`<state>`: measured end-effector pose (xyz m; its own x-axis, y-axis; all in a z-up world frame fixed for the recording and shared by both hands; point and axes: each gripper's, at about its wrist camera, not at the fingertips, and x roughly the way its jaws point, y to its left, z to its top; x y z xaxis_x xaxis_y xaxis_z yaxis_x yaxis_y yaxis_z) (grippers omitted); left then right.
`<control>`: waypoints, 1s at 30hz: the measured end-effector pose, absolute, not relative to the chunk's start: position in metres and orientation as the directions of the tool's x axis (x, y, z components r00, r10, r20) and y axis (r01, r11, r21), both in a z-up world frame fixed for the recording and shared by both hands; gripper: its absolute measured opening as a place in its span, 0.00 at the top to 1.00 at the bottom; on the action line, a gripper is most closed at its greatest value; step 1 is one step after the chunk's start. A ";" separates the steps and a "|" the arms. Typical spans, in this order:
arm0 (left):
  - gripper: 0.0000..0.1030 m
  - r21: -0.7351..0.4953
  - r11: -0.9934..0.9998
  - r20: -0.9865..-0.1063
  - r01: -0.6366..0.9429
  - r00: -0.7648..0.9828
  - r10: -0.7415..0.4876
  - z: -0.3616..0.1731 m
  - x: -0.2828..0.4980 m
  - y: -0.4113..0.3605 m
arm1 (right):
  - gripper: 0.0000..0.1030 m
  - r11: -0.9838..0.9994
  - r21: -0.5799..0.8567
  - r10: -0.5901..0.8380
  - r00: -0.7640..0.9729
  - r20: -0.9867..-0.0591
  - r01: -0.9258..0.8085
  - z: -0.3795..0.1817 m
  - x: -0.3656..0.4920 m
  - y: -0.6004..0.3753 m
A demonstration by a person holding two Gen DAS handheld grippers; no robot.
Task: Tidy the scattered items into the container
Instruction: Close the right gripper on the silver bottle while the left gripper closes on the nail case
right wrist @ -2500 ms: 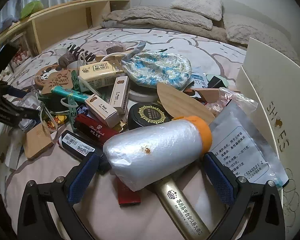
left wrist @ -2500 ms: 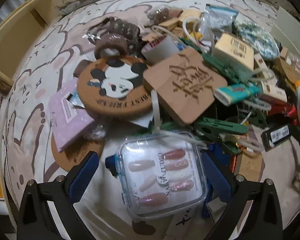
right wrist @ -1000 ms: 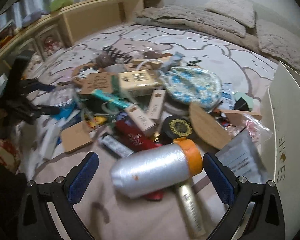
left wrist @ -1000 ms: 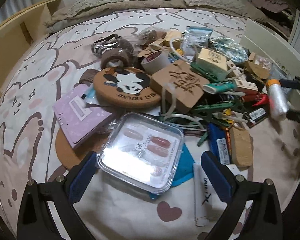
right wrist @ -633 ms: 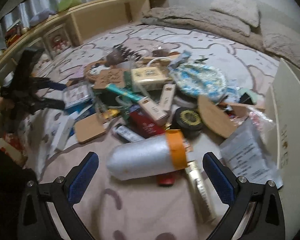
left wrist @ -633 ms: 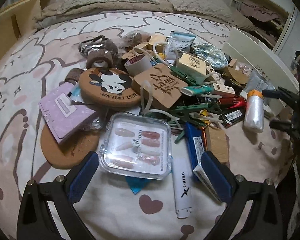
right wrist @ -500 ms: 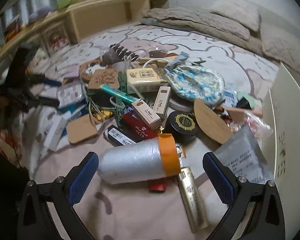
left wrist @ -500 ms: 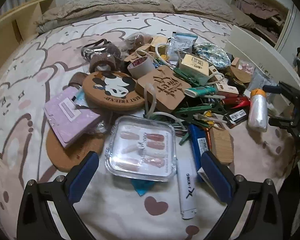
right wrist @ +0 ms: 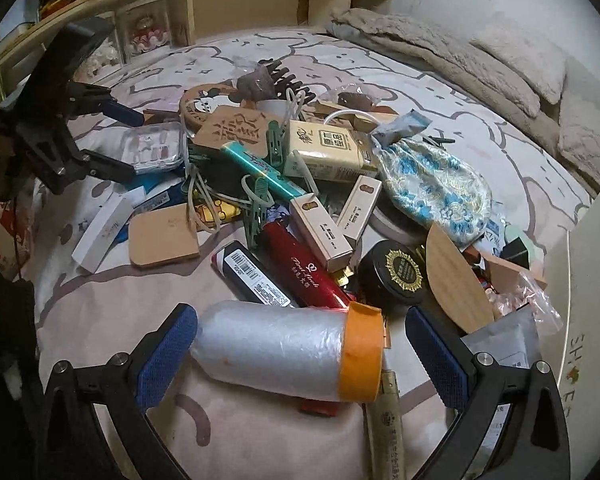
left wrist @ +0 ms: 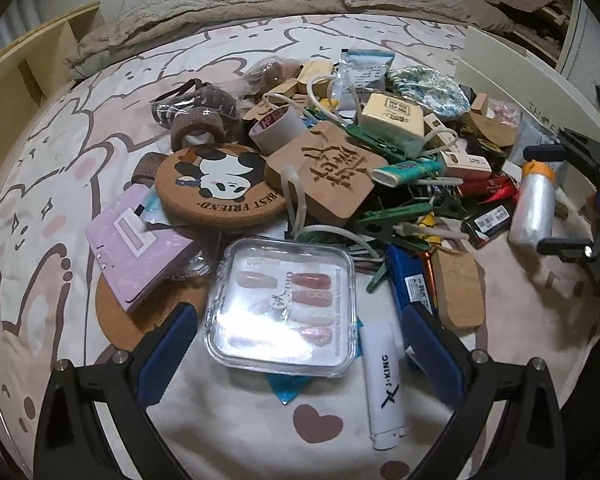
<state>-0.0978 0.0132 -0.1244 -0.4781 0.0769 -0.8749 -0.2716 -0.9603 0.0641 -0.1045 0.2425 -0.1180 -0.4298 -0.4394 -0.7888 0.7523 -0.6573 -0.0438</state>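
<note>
A heap of small items covers the bed. A clear case of press-on nails [left wrist: 284, 300] lies flat just ahead of my left gripper [left wrist: 300, 344], which is open with its blue pads either side of the case's near edge. The same case [right wrist: 156, 150] shows beside that gripper [right wrist: 126, 144] in the right wrist view. A roll of clear film with an orange end [right wrist: 284, 352] lies crosswise between the pads of my open right gripper [right wrist: 300, 354]. The white shoe box [right wrist: 580, 280] stands at the far right, its inside hidden.
The pile holds a panda cork coaster [left wrist: 220, 188], a carved wooden tag [left wrist: 324, 172], a purple notebook [left wrist: 140, 252], green clothes pegs [left wrist: 396, 220], a white J-KING tube [left wrist: 384, 384], a red tube [right wrist: 300, 272], a black jar [right wrist: 400, 272] and a blue pouch [right wrist: 432, 188]. Wooden shelves [right wrist: 260, 0] border the bed.
Both grippers have drawn back and up from the pile, widening the views. The nail case and the film roll still lie between the open fingers; the roll now sits crosswise.
</note>
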 end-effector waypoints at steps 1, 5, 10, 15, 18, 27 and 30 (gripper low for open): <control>0.00 0.069 -0.961 -0.874 -0.268 -0.480 0.071 -0.124 -0.098 0.013 | 0.00 -0.653 -0.050 -0.438 -0.430 -0.789 0.756 -0.118 -0.103 0.242; 0.00 0.073 -0.963 -0.881 -0.261 -0.470 0.061 -0.126 -0.101 0.014 | 0.00 -0.637 -0.083 -0.425 -0.440 -0.791 0.766 -0.120 -0.092 0.238; 0.00 0.089 -0.961 -0.891 -0.263 -0.452 0.041 -0.131 -0.102 0.016 | 0.00 -0.679 -0.073 -0.407 -0.458 -0.791 0.730 -0.121 -0.091 0.238; 0.01 0.099 -0.958 -0.897 -0.269 -0.441 0.031 -0.133 -0.103 0.019 | 0.00 -0.738 -0.131 -0.323 -0.517 -0.793 0.662 -0.126 -0.093 0.237; 0.02 0.108 -0.957 -0.896 -0.268 -0.443 0.023 -0.134 -0.103 0.019 | 0.00 -0.744 -0.145 -0.304 -0.524 -0.796 0.652 -0.131 -0.092 0.237; 0.12 0.081 -0.962 -0.901 -0.260 -0.433 0.042 -0.132 -0.106 0.016 | 0.18 -0.747 -0.169 -0.305 -0.558 -0.772 0.643 -0.131 -0.083 0.238; 0.12 0.079 -0.961 -0.905 -0.264 -0.423 0.042 -0.132 -0.106 0.018 | 0.18 -0.755 -0.158 -0.313 -0.562 -0.766 0.636 -0.129 -0.080 0.239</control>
<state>-0.1064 0.0176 -0.1317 -0.4234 0.0417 -0.9050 -0.2640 -0.9613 0.0792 -0.0798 0.2393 -0.1286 -0.5616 -0.3125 -0.7661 0.6362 -0.7551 -0.1583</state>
